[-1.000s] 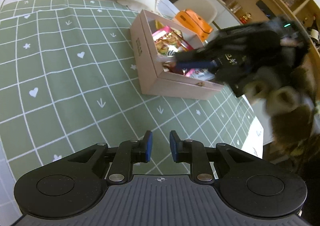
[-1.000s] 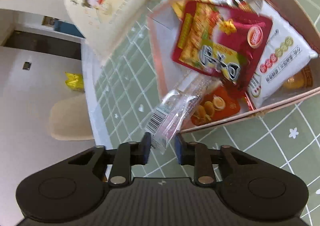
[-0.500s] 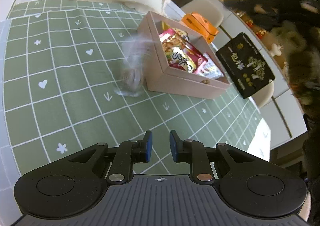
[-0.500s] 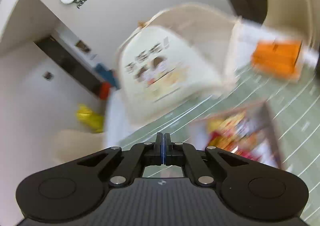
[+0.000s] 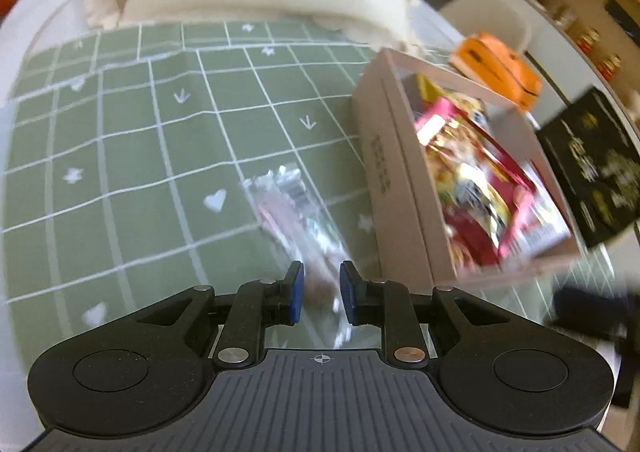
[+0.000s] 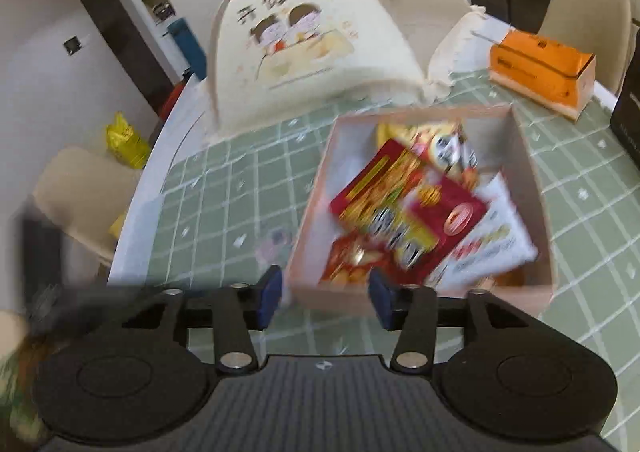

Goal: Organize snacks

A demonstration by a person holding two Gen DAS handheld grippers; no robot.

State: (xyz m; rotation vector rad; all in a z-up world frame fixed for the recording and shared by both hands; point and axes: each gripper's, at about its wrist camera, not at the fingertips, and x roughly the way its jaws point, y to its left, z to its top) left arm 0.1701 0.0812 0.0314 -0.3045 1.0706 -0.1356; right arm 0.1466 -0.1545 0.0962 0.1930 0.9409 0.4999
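Cellophane packet lies on the green cloth in the left wrist view, just beside the box wall and outside it. Its near end runs between the blue pads of the left gripper, which stand partly open on either side; blur hides whether they touch the wrapper, and nothing looks pinched. Snack bags fill the box.

From the right wrist, the right gripper hangs wide open and empty above the near wall of the box. The red bag lies on top of the pile inside. The packet is only a pale smear on the cloth left of the box.

The step in hand seems to be fetching the stray packet. Next, the left pads should close on its end, lift, and carry it over the wall into the box.
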